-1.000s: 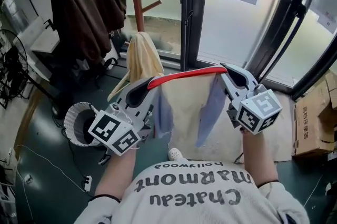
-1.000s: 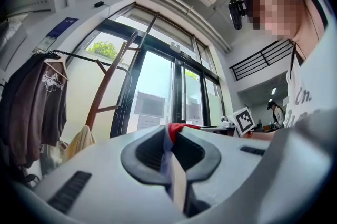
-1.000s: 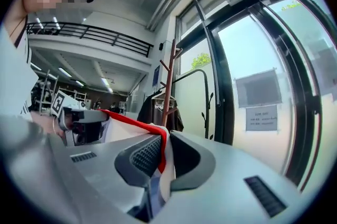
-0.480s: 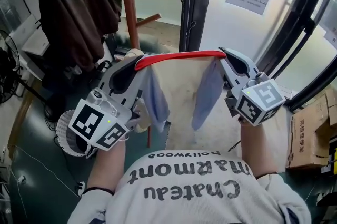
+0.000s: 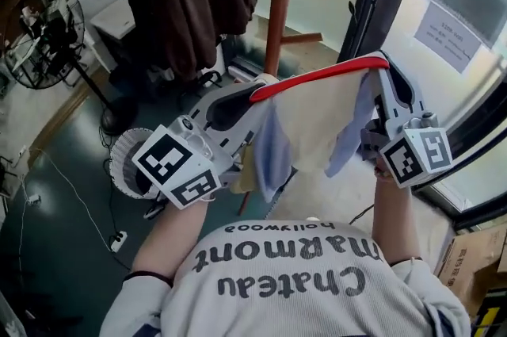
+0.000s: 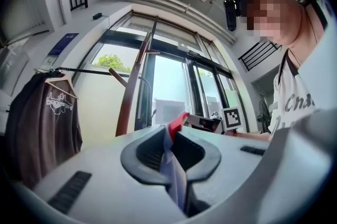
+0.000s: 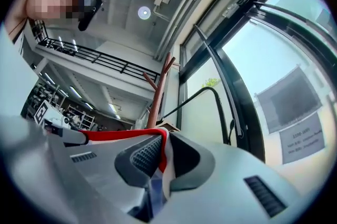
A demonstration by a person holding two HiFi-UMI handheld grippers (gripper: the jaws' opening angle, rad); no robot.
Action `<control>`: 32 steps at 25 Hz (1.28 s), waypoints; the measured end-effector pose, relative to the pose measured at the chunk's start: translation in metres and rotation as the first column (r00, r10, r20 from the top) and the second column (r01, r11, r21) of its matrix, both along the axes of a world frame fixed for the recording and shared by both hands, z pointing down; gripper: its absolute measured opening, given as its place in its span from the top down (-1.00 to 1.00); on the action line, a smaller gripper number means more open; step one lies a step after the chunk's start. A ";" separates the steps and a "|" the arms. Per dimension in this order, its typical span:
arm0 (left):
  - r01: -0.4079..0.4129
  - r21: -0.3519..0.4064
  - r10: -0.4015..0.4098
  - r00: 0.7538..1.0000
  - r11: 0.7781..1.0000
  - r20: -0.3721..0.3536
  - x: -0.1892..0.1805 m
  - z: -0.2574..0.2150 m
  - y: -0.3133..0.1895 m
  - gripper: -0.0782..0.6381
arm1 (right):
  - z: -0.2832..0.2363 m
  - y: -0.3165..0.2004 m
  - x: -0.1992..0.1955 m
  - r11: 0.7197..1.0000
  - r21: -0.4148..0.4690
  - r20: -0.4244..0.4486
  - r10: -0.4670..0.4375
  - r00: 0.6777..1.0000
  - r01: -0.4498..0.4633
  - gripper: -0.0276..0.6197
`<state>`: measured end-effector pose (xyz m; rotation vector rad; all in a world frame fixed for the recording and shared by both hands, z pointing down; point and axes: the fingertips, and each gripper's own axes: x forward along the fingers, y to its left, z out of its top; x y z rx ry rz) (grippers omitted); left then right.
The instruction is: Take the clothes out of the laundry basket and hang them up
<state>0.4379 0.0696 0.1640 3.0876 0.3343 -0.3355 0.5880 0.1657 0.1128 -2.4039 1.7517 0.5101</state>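
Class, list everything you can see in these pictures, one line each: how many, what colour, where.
garment: one, cream with a red edge and blue parts, stretched between left gripper and right gripper
jacket: one, dark brown, hanging on the coat stand, upper left
coat stand: one, reddish-brown wood, behind the garment
laundry basket: one, white, on the floor at left
fan: one, black, far left
cardboard box: one, brown, lower right corner
notice: one, white paper, upper right
left gripper: one, grey, shut on the garment
right gripper: one, grey, shut on the garment

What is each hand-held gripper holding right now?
Left hand-held gripper: closed on the cloth.
Right hand-held gripper: closed on the same cloth.
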 end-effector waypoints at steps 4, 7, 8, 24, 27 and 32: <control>0.097 0.011 -0.097 0.995 0.995 0.013 -0.003 -0.002 -0.013 0.69 | -0.010 -0.035 0.004 0.994 0.013 -0.020 -0.112 0.993 0.113 0.78; 0.152 0.003 -0.152 0.988 0.988 0.017 0.002 -0.006 -0.016 0.69 | -0.020 -0.049 0.013 0.988 0.006 -0.050 -0.157 0.986 0.157 0.78; 0.168 0.000 -0.168 0.986 0.986 0.015 0.005 -0.008 -0.017 0.68 | -0.024 -0.053 0.016 0.985 0.008 -0.064 -0.172 0.983 0.173 0.78; 0.547 0.067 -0.542 0.836 0.834 -0.081 0.031 -0.077 -0.058 0.67 | -0.063 -0.120 0.058 0.870 0.003 -0.156 -0.487 0.859 0.493 0.77; 0.635 0.074 -0.636 0.772 0.769 -0.017 0.046 -0.057 -0.076 0.67 | -0.033 -0.148 0.077 0.841 -0.095 -0.089 -0.540 0.837 0.533 0.68; 0.709 0.091 -0.715 0.693 0.699 0.097 0.045 -0.018 -0.090 0.67 | 0.023 -0.185 0.082 0.776 -0.184 0.014 -0.612 0.791 0.603 0.68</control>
